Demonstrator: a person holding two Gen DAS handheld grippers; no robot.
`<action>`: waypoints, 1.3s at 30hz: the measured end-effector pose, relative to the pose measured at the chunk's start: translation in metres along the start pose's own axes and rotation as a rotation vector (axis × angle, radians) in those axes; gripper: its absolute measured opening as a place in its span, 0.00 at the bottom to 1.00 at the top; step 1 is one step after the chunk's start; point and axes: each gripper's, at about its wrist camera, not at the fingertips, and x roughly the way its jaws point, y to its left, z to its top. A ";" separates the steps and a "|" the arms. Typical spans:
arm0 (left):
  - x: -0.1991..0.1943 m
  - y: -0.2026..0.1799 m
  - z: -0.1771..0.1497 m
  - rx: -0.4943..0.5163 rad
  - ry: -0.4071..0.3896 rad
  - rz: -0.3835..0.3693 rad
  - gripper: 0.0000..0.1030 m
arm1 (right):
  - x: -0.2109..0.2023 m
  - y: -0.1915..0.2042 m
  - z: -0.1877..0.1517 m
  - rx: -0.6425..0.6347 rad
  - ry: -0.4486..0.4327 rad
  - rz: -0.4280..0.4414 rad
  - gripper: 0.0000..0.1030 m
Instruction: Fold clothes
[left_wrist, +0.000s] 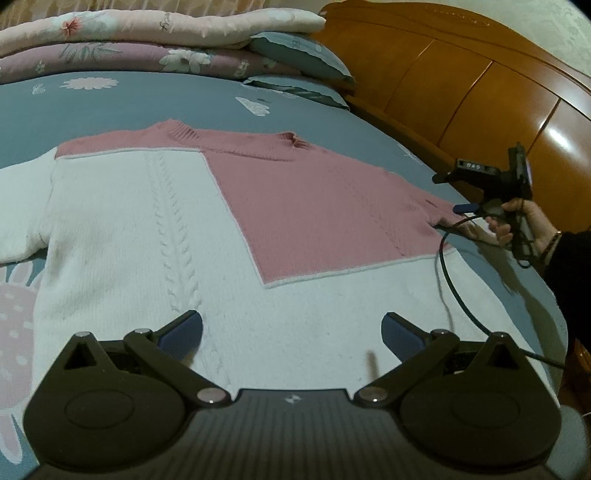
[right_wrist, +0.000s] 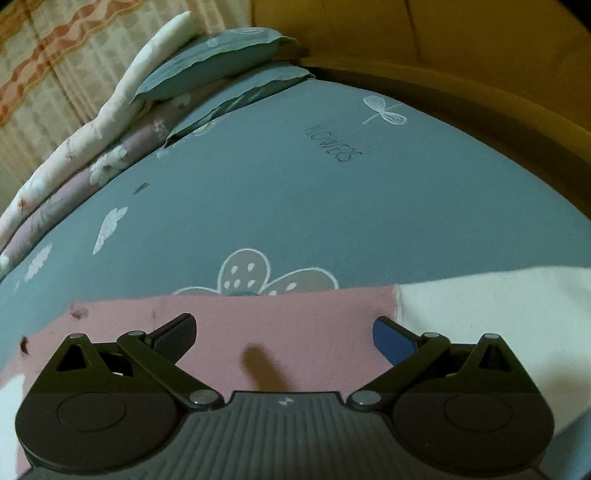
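Pink-and-white sweater flat on the bed; left gripper and right gripper both wide open, holding nothing, above it.

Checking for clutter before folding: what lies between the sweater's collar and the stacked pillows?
Only bare blue bedsheet with printed white clouds lies between the sweater collar and the pillows; the left wrist view shows it.
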 end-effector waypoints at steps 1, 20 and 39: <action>0.000 0.000 0.000 0.001 0.000 0.001 0.99 | -0.005 0.006 -0.002 -0.015 0.008 0.013 1.00; 0.000 0.000 0.001 -0.017 -0.002 -0.004 0.99 | -0.028 0.066 -0.036 -0.077 0.127 0.225 1.00; 0.001 0.003 0.003 -0.042 -0.001 -0.013 0.99 | -0.015 0.106 -0.036 -0.090 0.134 0.363 1.00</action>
